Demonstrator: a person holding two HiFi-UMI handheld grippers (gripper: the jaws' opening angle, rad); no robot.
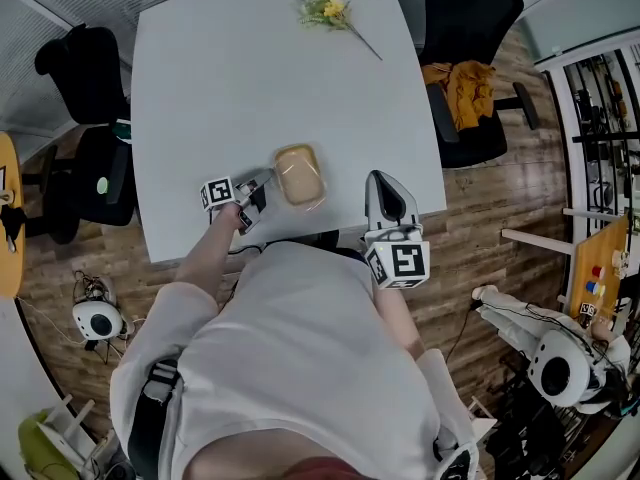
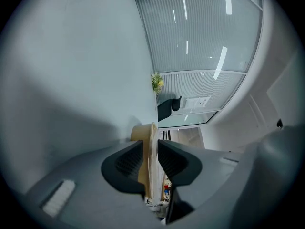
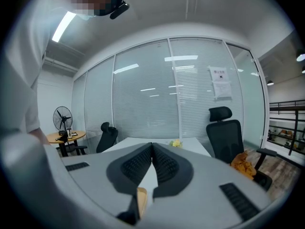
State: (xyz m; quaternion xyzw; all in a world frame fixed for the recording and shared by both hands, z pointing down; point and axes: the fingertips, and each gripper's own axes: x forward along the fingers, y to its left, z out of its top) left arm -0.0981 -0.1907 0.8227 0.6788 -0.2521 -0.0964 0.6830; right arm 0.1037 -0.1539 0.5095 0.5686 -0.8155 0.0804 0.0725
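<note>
Fingers of the left gripper [image 1: 262, 184] are clenched on the near rim of a tan, shallow, rounded-rectangular tray [image 1: 300, 176]. In the left gripper view the thin rim [image 2: 151, 142] passes between the two black ribbed fingers [image 2: 125, 162]. The rest of the tray lies just beyond these fingers on the white counter [image 1: 250, 78], close to its near edge.

To the right of the tray and apart from it, the right gripper [image 1: 381, 180] is over the same edge. Its fingers [image 3: 138, 163] are pressed together at the tips with nothing between them.

Far beyond both pairs of fingers, a small bunch of yellow flowers [image 1: 330, 8] lies at the far side of the counter. Behind the counter, to the right, stands a black office chair [image 1: 468, 18] with an orange cloth [image 1: 466, 90] on its seat.
</note>
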